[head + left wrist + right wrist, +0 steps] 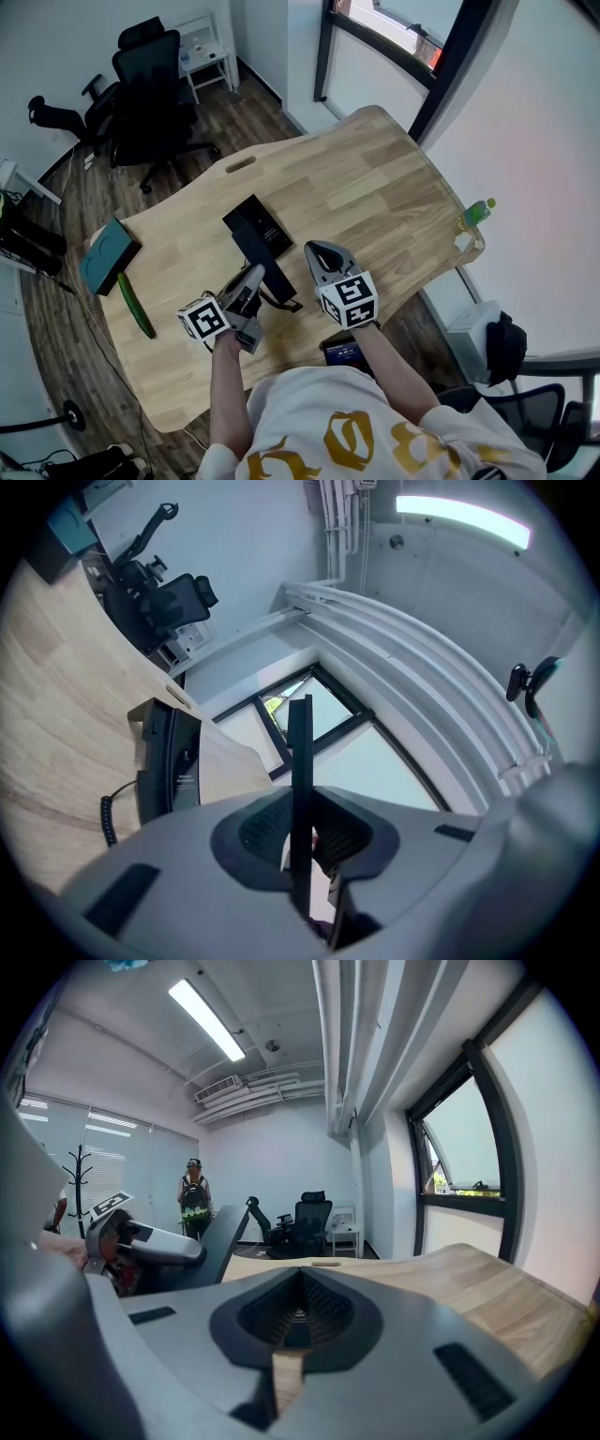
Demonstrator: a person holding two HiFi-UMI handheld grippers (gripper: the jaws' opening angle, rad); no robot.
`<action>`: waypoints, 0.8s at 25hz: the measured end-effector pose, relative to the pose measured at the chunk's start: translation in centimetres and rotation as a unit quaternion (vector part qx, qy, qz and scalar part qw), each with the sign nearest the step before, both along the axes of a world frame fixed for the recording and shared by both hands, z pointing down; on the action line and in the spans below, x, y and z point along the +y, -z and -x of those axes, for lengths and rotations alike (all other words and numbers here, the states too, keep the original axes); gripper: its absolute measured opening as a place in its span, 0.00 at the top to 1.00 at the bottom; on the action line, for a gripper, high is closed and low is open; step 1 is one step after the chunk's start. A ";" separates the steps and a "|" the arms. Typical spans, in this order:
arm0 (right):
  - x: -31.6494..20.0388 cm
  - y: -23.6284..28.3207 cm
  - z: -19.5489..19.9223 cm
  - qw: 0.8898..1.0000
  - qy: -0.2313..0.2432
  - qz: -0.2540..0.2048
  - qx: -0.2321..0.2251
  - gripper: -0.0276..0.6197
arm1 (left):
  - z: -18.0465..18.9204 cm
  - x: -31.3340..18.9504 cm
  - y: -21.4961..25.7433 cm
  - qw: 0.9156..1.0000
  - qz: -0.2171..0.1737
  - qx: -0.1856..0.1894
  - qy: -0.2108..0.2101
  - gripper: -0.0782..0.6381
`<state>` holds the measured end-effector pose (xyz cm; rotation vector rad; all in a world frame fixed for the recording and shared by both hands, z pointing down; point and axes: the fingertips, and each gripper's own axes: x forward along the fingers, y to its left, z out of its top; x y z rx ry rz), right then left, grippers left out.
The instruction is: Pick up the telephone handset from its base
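A black telephone base (pixel 185 757) sat on the pale wooden surface (pixel 375 187) with its rounded black handset (pixel 155 761) resting along one side of it, not yet lifted and touched by neither tool. Small pale lettering ran down the dark face beside the handset, too small to read, and a black coiled cord (pixel 107 819) trailed from the telephone's near end across the wood.

The left hand-held gripper (pixel 254 274) was clamped on a thin flat black panel (pixel 300 761). The panel showed edge-on as a narrow strip in the left gripper view and as a broad, tilted dark face in the right gripper view. What the panel was could not be told. In the head view it ran from just beside the telephone back toward the person.

The right hand-held gripper (pixel 317 250) was held just beside the left one, its jaws together with nothing between them.

A long green cucumber (pixel 137 306) and a teal box (pixel 105 255) lay at the surface's left end, well apart from the telephone. A green bottle (pixel 478 211) stood at the right edge. Black office chairs (pixel 150 84) stood on the wooden floor beyond.
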<state>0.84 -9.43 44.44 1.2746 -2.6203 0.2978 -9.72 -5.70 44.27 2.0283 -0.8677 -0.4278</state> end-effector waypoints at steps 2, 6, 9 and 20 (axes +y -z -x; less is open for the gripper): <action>0.3 0.4 0.0 1.000 -0.001 -0.005 -0.003 0.95 | -0.1 0.5 0.2 1.000 -0.002 0.000 -0.006 0.79; 0.9 1.0 -0.3 1.000 -0.005 -0.010 -0.009 0.95 | -0.6 1.4 1.2 1.000 -0.014 0.003 -0.021 0.79; 1.4 1.3 -0.5 1.000 -0.007 -0.015 -0.010 0.95 | -0.8 2.1 1.9 0.999 -0.028 0.006 -0.035 0.79; 2.9 2.3 -0.2 0.999 0.005 -0.031 -0.008 0.95 | -0.4 3.0 2.3 0.999 -0.042 0.007 -0.029 0.79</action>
